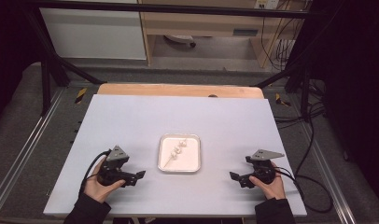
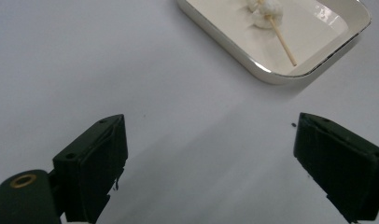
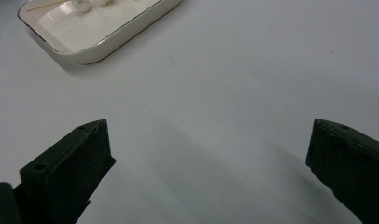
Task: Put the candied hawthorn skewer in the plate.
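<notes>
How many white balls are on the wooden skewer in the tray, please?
3, as far as the high view shows. The balls sit in a diagonal row along the skewer in the white tray: one at the far tip, one in the middle, one nearest the bare stick end.

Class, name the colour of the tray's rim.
Silvery metallic edge on the white tray; clearest in the left gripper view.

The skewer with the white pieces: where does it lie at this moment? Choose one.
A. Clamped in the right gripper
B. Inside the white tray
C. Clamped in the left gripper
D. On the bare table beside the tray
B: the skewer lies inside the tray, while the left gripper and the right gripper rest on the table with open, empty jaws.
</notes>
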{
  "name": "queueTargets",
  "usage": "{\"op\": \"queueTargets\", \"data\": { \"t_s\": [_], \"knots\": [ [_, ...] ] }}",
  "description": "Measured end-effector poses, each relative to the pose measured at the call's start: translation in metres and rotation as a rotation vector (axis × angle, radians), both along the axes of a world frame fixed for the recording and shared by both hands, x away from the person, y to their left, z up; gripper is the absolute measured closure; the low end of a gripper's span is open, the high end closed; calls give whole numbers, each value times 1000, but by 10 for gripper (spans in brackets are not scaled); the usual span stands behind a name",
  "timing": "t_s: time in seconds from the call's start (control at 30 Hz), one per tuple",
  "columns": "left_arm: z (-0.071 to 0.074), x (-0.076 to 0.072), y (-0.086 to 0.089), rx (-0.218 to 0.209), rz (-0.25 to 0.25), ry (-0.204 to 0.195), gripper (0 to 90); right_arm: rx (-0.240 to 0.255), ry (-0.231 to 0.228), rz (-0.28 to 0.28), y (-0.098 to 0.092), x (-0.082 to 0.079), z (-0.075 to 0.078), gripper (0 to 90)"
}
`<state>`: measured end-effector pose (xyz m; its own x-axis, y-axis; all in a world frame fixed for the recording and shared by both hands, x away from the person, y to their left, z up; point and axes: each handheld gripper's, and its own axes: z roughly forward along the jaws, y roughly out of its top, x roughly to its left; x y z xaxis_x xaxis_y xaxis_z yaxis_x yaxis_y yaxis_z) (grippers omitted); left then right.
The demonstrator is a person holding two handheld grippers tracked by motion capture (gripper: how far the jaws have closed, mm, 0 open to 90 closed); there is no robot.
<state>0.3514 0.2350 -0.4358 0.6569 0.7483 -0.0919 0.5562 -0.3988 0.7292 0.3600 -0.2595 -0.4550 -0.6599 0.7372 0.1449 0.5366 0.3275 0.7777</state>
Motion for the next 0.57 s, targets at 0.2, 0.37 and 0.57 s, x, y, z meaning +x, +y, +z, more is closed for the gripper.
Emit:
{"op": "queueTargets", "data": {
  "t_s": [0.2, 0.37, 0.57],
  "knots": [
    [-10, -4, 18, 1, 24, -20, 69, -13, 11, 4, 1, -1, -1, 9],
    [-14, -4, 25, 4, 37, -17, 67, -20, 18, 10, 1, -1, -2, 9],
    [-15, -4, 24, 6, 34, -14, 71, -21, 19, 12, 1, -1, -3, 9]
  ]
}}
